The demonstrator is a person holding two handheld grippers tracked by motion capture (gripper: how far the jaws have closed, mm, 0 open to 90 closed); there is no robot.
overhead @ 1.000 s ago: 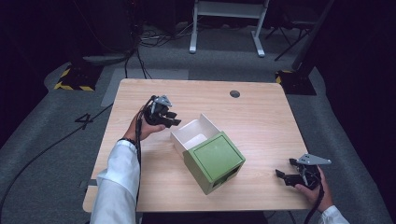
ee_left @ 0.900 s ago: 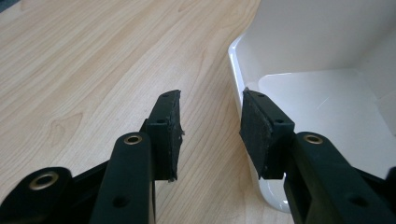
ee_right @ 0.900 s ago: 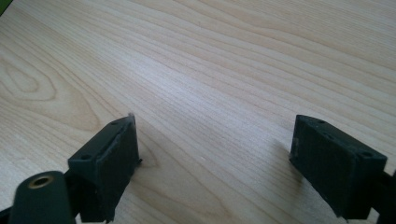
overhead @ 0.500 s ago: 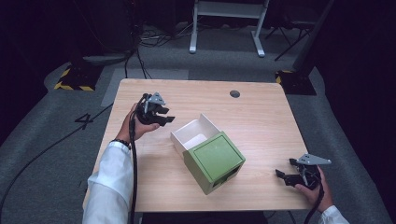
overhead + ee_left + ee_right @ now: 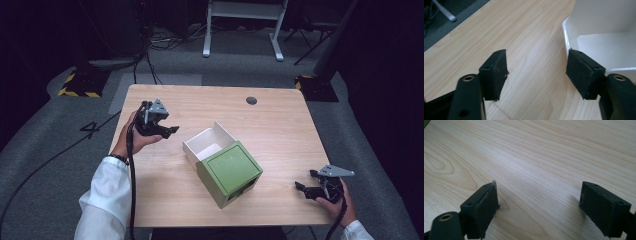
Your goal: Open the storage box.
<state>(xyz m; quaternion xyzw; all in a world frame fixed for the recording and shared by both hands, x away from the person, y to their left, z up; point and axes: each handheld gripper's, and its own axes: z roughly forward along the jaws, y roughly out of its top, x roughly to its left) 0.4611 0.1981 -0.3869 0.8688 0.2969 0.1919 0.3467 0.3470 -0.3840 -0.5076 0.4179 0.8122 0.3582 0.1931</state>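
Left gripper (image 5: 167,131): held in the left hand (image 5: 134,137) above the left part of the table (image 5: 280,125), jaws pointing toward the box. In the left gripper view (image 5: 536,72) its jaws stand wide apart with nothing between them but bare wood.
Change in left gripper: a second ago it hovered closer to the tray's open end; since then it has drawn back toward the table's left edge and risen a little, and is now apart from the box.
Right gripper (image 5: 306,189): held low near the table's front right corner, jaws pointing left. In the right gripper view (image 5: 539,205) the jaws are spread wide and grip nothing; wood grain lies between them.
Change in right gripper: none; it sits where it did in both earlier frames.
Green box (image 5: 230,172): a green sleeve at the middle of the table, set at an angle.
White tray (image 5: 207,145): slid partly out of the sleeve's far-left end, open side up, nothing inside; its corner appears in the left gripper view (image 5: 604,45), just right of the right jaw.
Change in box: none; sleeve and tray lie as before.
Sleeve (image 5: 107,200): white, on the left forearm.
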